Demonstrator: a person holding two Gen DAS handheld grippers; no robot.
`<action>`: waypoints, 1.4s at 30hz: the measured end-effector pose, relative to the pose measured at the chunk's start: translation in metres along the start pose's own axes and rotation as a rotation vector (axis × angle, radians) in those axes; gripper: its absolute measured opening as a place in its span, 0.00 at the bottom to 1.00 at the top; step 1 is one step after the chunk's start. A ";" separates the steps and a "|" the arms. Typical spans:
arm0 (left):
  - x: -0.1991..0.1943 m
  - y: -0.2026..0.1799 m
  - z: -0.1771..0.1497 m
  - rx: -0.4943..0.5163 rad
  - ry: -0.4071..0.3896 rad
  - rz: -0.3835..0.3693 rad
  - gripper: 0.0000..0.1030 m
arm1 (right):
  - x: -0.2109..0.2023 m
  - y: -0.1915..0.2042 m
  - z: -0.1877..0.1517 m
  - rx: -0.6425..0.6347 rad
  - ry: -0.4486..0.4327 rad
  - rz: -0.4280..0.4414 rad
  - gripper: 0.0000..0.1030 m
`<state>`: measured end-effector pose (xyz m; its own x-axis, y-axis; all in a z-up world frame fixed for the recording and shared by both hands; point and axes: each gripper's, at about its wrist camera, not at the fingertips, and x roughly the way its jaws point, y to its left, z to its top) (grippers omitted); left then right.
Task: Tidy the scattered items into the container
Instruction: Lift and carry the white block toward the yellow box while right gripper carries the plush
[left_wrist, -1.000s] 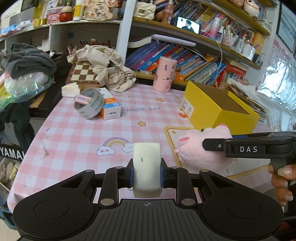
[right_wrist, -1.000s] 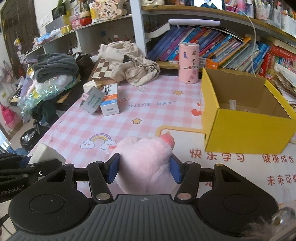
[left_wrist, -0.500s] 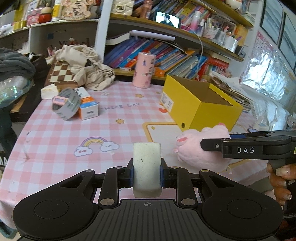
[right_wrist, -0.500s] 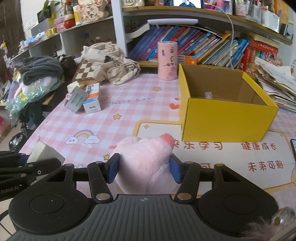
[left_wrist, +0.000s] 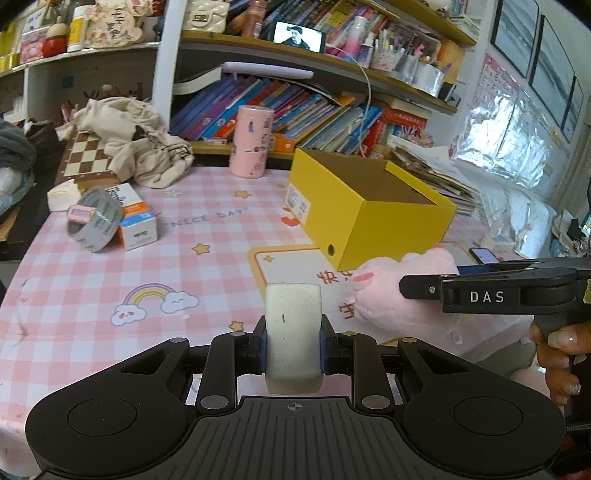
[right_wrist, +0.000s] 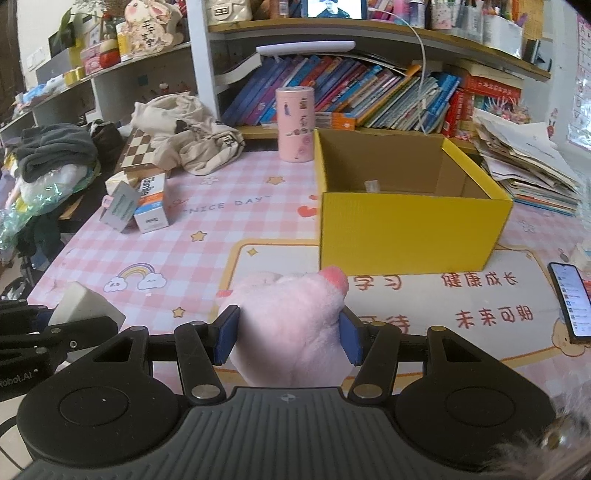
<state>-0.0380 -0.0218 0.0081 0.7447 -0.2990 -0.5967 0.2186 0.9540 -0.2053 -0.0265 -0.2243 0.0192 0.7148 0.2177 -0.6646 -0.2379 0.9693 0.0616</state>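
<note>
My left gripper (left_wrist: 293, 349) is shut on a white rectangular block (left_wrist: 293, 325), held above the pink checked table. My right gripper (right_wrist: 288, 338) is shut on a pink plush toy (right_wrist: 291, 332); the toy also shows in the left wrist view (left_wrist: 395, 295), right of the block. The open yellow cardboard box (left_wrist: 369, 218) stands ahead, also in the right wrist view (right_wrist: 406, 229), almost empty inside. A grey tape roll (left_wrist: 96, 218) leans on a white and orange carton (left_wrist: 136, 218) at the far left.
A pink cylinder (right_wrist: 295, 123) stands behind the box. A chessboard (left_wrist: 83, 158) and beige cloth (left_wrist: 140, 147) lie at the back left. A phone (right_wrist: 570, 301) lies at the right. Shelves with books line the back; stacked papers (right_wrist: 528, 162) sit at the right.
Both grippers have swung right with their loads still held, so the yellow box now sits nearer the middle of both views. The grips are unchanged.
</note>
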 end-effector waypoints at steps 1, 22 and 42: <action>0.001 -0.002 0.000 0.003 0.001 -0.005 0.22 | -0.001 -0.002 -0.001 0.002 0.001 -0.004 0.52; 0.038 -0.058 0.014 0.109 0.043 -0.124 0.22 | -0.019 -0.067 -0.017 0.123 0.005 -0.109 0.52; 0.073 -0.100 0.028 0.149 0.073 -0.160 0.22 | -0.018 -0.120 -0.014 0.167 0.015 -0.145 0.52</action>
<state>0.0123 -0.1380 0.0063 0.6468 -0.4425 -0.6211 0.4252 0.8854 -0.1880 -0.0198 -0.3460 0.0131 0.7238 0.0737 -0.6861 -0.0200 0.9961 0.0859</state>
